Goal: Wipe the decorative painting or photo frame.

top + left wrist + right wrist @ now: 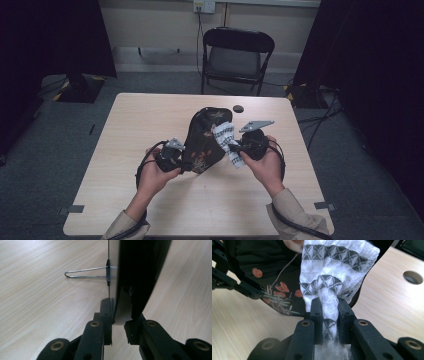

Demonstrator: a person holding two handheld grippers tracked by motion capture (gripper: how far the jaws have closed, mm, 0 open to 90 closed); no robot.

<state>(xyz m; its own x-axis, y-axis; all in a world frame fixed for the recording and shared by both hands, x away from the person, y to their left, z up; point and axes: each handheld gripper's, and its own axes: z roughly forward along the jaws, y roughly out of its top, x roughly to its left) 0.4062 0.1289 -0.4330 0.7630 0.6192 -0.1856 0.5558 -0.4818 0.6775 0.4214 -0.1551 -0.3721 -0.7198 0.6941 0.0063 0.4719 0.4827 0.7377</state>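
Clamping my left gripper (pixel 176 159) on the lower edge of the glossy black lacquered board with red flower painting (pixel 205 137), I keep it propped upright above the pale wooden table (pixel 150 120) so its face stays open. My right gripper (pixel 239 148) pinches the white cloth with grey diamond bands (pixel 227 140) against that face, apparently for wiping.

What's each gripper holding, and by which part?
The left gripper clamps the black floral tray by its lower edge, holding it up on edge. The right gripper pinches the white patterned cloth at its bunched middle, against the tray.
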